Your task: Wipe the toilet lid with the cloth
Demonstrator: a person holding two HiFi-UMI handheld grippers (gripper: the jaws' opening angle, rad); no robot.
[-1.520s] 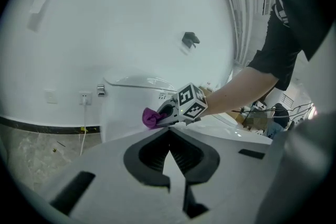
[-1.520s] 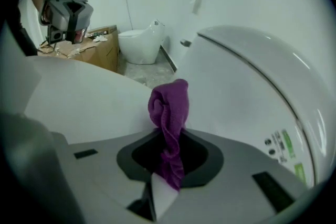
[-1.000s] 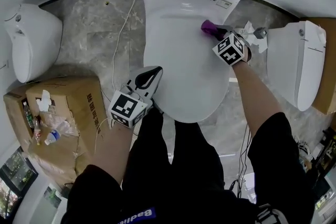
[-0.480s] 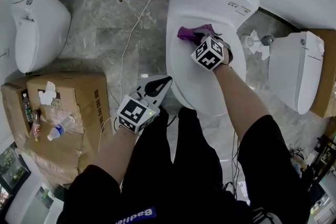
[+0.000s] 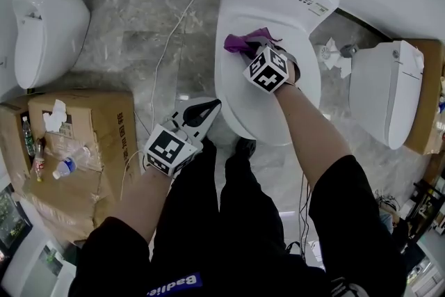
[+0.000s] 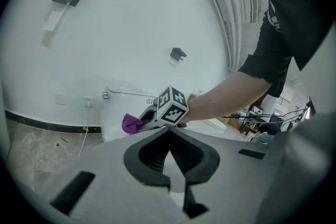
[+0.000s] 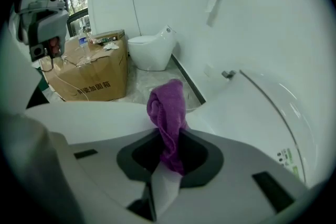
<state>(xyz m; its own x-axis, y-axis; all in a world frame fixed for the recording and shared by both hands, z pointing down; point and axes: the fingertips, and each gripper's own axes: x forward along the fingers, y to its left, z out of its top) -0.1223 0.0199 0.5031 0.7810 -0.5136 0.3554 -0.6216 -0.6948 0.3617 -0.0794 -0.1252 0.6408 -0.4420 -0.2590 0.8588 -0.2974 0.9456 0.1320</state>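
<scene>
We logged right tongs [image 7: 167,152] clamped on crumpled purple cloth [image 7: 168,105], left tongs [image 6: 169,139] together; white toilet lid's [image 5: 243,101] drag might strip it.

Left gripper [image 6: 169,132] jaws together, empty, beyond them right gripper [image 6: 149,116] clutching purple cloth [image 6: 132,124]

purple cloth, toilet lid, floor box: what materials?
The purple cloth: soft fuzzy fabric, maybe microfibre; limp folds. The toilet lid: glossy white, probably hard plastic; smooth sheen. The box: matte brown cardboard, creased, printed side.
</scene>
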